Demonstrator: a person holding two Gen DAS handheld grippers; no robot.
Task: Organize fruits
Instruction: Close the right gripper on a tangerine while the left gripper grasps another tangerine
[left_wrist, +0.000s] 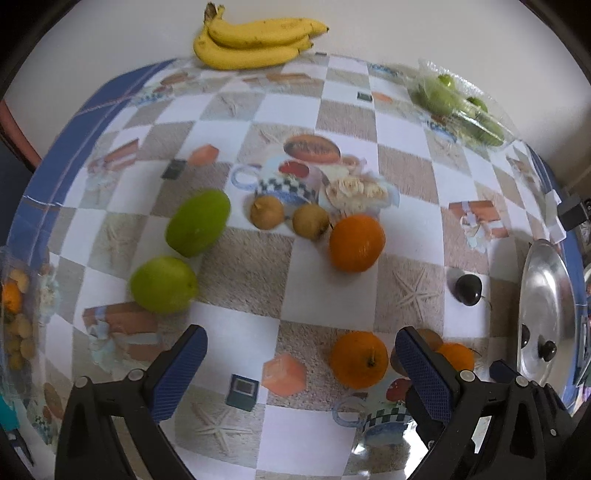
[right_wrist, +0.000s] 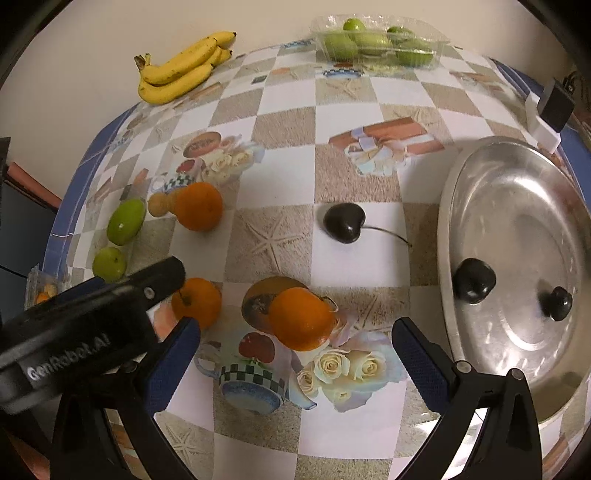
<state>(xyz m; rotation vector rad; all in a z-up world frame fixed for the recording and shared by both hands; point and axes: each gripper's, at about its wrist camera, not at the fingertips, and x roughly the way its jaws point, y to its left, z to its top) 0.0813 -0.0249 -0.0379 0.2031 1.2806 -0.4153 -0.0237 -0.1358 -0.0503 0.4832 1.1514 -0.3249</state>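
Here, a checkered tablecloth (right_wrist: 351, 254) meets a cream wall (right_wrist: 92, 48).

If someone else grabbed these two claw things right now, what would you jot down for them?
Left claw: open, empty. Right claw: open, empty, an orange just ahead.
Metal tray holds two cherries; a third cherry lies loose on the cloth.
Loose: three oranges, two green fruits, two small brown fruits.
Bananas and a clear box of green fruit sit at the far edge.
Left: sort the loose fruit.
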